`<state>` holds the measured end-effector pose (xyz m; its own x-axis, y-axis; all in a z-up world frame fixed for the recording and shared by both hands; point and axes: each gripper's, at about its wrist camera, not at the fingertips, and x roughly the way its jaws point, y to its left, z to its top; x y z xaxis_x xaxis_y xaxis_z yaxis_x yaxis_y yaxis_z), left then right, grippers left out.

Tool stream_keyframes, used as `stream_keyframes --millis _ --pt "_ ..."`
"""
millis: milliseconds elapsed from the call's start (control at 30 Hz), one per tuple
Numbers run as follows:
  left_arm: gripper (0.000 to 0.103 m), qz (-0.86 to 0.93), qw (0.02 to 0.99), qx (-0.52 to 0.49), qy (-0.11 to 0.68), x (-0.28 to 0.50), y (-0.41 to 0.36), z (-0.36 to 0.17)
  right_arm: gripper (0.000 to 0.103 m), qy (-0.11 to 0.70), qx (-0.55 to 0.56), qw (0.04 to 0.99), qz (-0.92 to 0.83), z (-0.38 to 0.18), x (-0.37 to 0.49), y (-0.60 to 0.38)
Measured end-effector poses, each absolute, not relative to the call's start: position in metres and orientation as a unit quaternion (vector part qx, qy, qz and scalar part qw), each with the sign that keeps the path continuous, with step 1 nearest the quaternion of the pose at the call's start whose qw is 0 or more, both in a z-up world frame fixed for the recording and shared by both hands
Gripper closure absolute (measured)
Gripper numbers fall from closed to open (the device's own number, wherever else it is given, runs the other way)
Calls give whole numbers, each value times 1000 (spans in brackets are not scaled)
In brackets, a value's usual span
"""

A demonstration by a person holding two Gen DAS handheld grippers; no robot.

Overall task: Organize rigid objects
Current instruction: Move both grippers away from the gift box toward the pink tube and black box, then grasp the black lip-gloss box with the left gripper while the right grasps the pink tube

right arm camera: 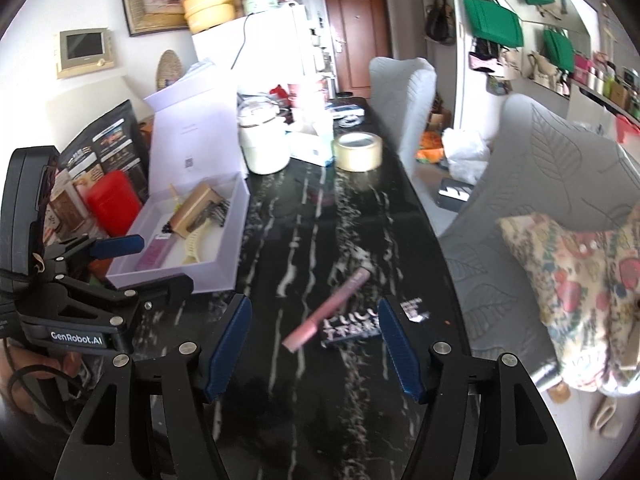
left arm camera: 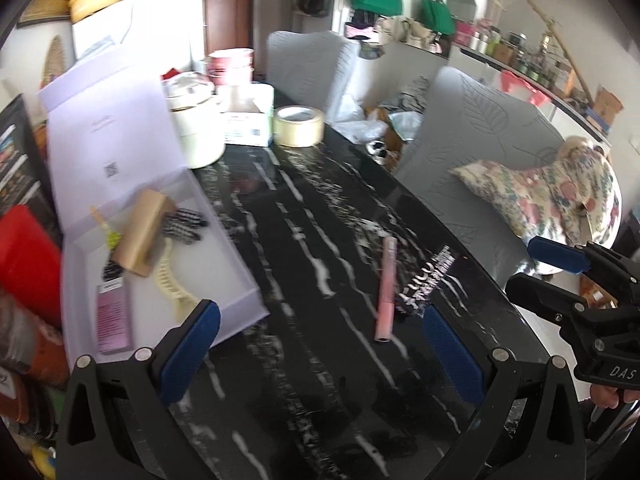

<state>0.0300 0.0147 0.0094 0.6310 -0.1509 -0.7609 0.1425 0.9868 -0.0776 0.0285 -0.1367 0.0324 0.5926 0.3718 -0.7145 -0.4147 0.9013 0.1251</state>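
Observation:
A pink tube (left arm camera: 386, 288) (right arm camera: 328, 310) lies on the black marbled table (left arm camera: 304, 360) (right arm camera: 288, 240) beside a black pack with white lettering (left arm camera: 428, 280) (right arm camera: 352, 326). My right gripper (right arm camera: 314, 308) is open, and the tube's near end lies between its fingertips without touching them. My left gripper (left arm camera: 320, 312) (right arm camera: 156, 264) is open and empty, by the near corner of an open lavender box (left arm camera: 240, 280) (right arm camera: 172, 276). The box holds a tan block (left arm camera: 140, 236), a cream hair clip (left arm camera: 172, 280), a pink carton (left arm camera: 112, 316) and a black-and-white item. The right gripper (left arm camera: 536, 268) shows at the right edge of the left wrist view.
A tape roll (left arm camera: 298, 126) (right arm camera: 357, 151), a white jar (left arm camera: 196, 128) (right arm camera: 264, 144) and small boxes stand at the table's far end. Grey chairs (left arm camera: 472, 160) (right arm camera: 540, 184) with a floral cushion (right arm camera: 580, 292) line the right edge. A red container (left arm camera: 24, 256) and bags crowd the left.

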Motion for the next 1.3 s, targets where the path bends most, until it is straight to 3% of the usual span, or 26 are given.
stream_keyframes --millis 867,1067,1300 --pt "0 -182 878 73 436 55 -84 -47 37 445 49 879 162 -44 21 -221" --pt "5 -199 869 85 444 69 -101 -62 37 453 57 876 154 -56 21 -232" --pt "28 -209 858 97 460 89 -116 -80 37 460 64 875 139 -64 27 -243"
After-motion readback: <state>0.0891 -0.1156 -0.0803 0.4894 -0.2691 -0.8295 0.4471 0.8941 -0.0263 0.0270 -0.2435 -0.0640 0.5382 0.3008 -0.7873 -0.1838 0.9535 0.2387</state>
